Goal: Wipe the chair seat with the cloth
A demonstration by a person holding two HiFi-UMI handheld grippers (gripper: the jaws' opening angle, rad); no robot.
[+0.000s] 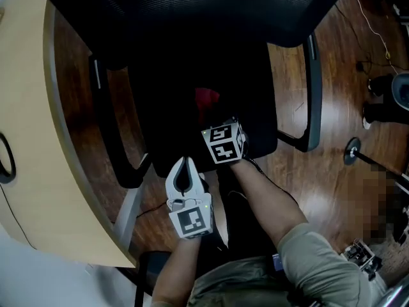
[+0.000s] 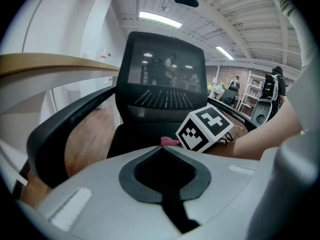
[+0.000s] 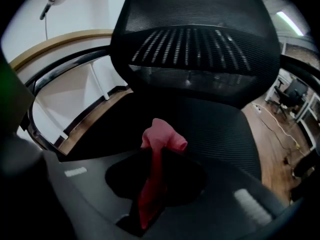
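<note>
A black mesh office chair fills the head view, its dark seat (image 1: 169,107) right in front of me. My right gripper (image 3: 156,156) is shut on a pink-red cloth (image 3: 159,140), which bunches out past the jaw tips over the seat (image 3: 225,129). From the head view the cloth (image 1: 206,98) shows as a small red patch beyond the right gripper's marker cube (image 1: 223,143). My left gripper (image 1: 185,163) hangs at the seat's front edge, jaws shut with nothing between them. In the left gripper view its tips (image 2: 161,149) meet just before the cube (image 2: 205,129).
The chair's backrest (image 1: 192,11) stands at the far side, armrests at left (image 1: 118,146) and right (image 1: 312,94). A curved light wooden desk (image 1: 32,139) runs close along the left. Wooden floor (image 1: 332,178) with cables and a stand base lies to the right.
</note>
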